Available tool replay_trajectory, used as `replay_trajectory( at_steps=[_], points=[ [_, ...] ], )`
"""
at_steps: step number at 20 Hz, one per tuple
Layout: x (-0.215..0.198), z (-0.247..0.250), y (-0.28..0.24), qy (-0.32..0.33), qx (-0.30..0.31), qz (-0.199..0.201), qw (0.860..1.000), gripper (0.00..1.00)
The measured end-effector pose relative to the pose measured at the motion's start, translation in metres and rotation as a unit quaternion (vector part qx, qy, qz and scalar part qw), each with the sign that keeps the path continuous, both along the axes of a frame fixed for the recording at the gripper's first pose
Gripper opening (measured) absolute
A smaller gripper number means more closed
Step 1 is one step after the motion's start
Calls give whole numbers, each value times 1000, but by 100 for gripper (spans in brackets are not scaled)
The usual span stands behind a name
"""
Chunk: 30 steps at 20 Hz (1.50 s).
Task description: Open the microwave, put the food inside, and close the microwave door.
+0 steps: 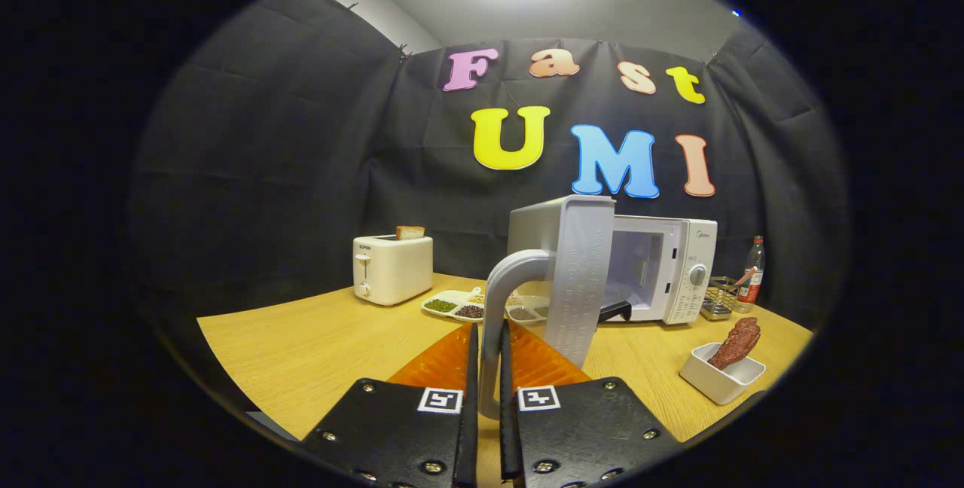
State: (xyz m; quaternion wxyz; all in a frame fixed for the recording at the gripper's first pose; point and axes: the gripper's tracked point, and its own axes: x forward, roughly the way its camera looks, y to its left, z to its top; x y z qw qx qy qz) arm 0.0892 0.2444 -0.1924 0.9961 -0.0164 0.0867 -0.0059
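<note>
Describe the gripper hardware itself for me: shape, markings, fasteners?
The gripper has two flat, thin jaws running forward from two wide black angular plates. Each plate carries a square black-and-white fiducial marker near its inner front corner and several round screw heads. No cables are visible.

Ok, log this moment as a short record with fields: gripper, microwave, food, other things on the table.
gripper: gripper, fingers shut on the door handle
microwave: microwave at the back of the table, door swung wide open
food: brown piece of food in a white dish, not yet inside
other things: toaster with toast; divided tray; bottle beside the microwave
</note>
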Motion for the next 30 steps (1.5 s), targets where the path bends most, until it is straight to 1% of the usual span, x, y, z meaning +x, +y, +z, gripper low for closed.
replay_trajectory(
  at_steps=[2,3,5,6,8,9,11,12,14,15,17,18,21,23,24,26,30],
  points=[
    [-1,-1,13,4,5,-3,1000,12],
    [-4,-3,25,8,10,9,1000,12],
    [-12,-11,55,28,32,57,997,12],
    [-18,-11,58,31,38,68,996,12],
    [-25,-3,62,31,60,99,993,6],
    [-29,2,65,33,79,122,989,6],
    [-41,16,79,35,116,187,975,6],
    [-47,21,77,42,120,211,969,6],
    [-51,28,54,53,131,232,962,6],
    [-52,32,39,51,143,235,960,21],
    [-47,38,-4,45,152,209,965,59],
    [-42,36,-25,44,152,191,969,65],
    [-31,29,-78,47,147,148,977,98],
    [-24,22,-120,48,137,107,984,98],
    [-23,20,-136,46,136,94,985,98],
    [-22,18,-173,38,140,62,987,98],
    [-17,9,-252,29,139,-14,990,98]
  ],
)
